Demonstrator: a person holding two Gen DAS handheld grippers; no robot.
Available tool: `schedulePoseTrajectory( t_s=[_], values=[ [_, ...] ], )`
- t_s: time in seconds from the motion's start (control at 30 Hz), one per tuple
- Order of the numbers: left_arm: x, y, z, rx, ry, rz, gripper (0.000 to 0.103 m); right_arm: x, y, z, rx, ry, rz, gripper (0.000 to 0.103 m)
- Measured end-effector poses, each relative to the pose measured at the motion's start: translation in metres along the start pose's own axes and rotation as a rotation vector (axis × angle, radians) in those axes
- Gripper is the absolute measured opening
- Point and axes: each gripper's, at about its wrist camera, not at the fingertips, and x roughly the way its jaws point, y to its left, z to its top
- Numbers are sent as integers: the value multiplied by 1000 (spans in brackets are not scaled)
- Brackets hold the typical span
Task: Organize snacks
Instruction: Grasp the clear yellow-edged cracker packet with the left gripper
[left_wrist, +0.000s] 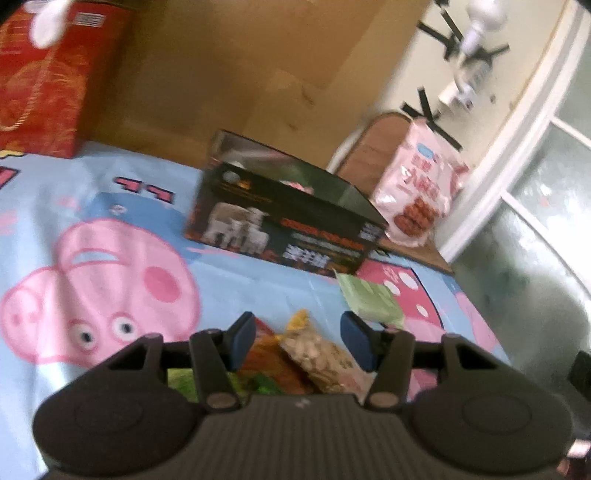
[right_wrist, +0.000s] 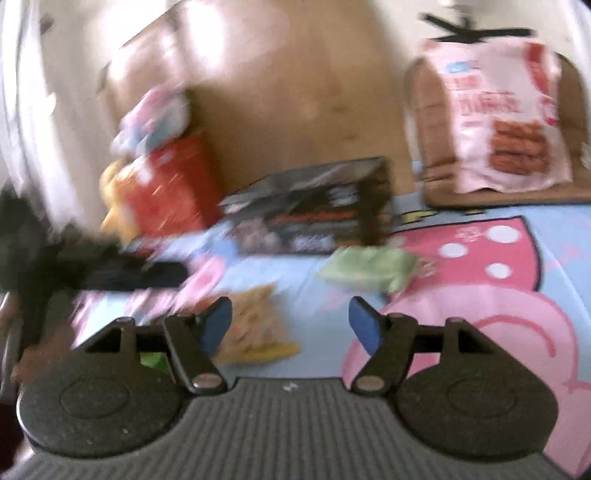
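An open black box (left_wrist: 288, 218) stands on the cartoon-print cloth (left_wrist: 110, 229); something pink lies inside it. My left gripper (left_wrist: 301, 341) is open just above a pile of snack packets: a beige peanut packet (left_wrist: 325, 356) and an orange one (left_wrist: 269, 354). A pale green packet (left_wrist: 369, 299) lies to the right of the box. In the blurred right wrist view my right gripper (right_wrist: 291, 326) is open and empty over the cloth (right_wrist: 480, 295), near a yellow-beige packet (right_wrist: 255, 325), with the green packet (right_wrist: 365, 273) and the black box (right_wrist: 314, 218) beyond.
A large pink snack bag (left_wrist: 421, 184) leans on a wooden chair (left_wrist: 373, 147) past the table's far right corner; it also shows in the right wrist view (right_wrist: 506, 122). A red gift box (left_wrist: 44, 81) stands at the back left. A brown cardboard wall (left_wrist: 229, 66) is behind.
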Motion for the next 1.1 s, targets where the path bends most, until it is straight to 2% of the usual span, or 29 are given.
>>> schedulePoseTrajectory(
  t_s=[0.17, 0.23, 0.27, 0.33, 0.4, 0.47, 0.63, 0.73, 0.87, 0.93, 0.97, 1.0, 1.03, 1.1],
  values=[
    [25, -13, 1, 62, 57, 11, 57, 27, 23, -12, -96, 126, 20, 71],
    [33, -18, 2, 83, 82, 18, 56, 30, 34, -15, -174, 116, -24, 66],
    [36, -20, 1, 98, 88, 29, 53, 30, 38, -15, -205, 110, -56, 59],
    [40, -21, -1, 96, 114, 0, 48, 31, 35, -13, -231, 90, -113, 51],
    [42, -21, -6, 80, 136, -27, 47, 32, 23, -10, -206, 76, -188, 50],
    [39, -22, -8, 85, 126, -24, 47, 26, 9, -7, -151, 65, -221, 50],
    [26, -12, 2, 18, 91, -43, 51, 14, -2, -5, -104, 72, -182, 51],
    [30, -7, 9, -15, 104, -55, 52, 14, 0, -5, -98, 73, -142, 51],
    [45, -17, 12, 23, 132, -47, 52, 22, 4, -6, -111, 88, -130, 51],
    [57, -23, 12, 47, 159, -44, 49, 29, 4, -5, -134, 100, -135, 51],
    [64, -25, 11, 56, 181, -37, 41, 35, 3, -3, -145, 110, -137, 51],
    [71, -26, 10, 65, 200, -23, 38, 40, 3, -2, -154, 110, -136, 49],
    [73, -29, 8, 79, 191, -19, 38, 43, 4, -1, -159, 111, -140, 48],
    [69, -30, 6, 82, 195, -28, 33, 46, 6, 2, -159, 111, -136, 28]
  ],
)
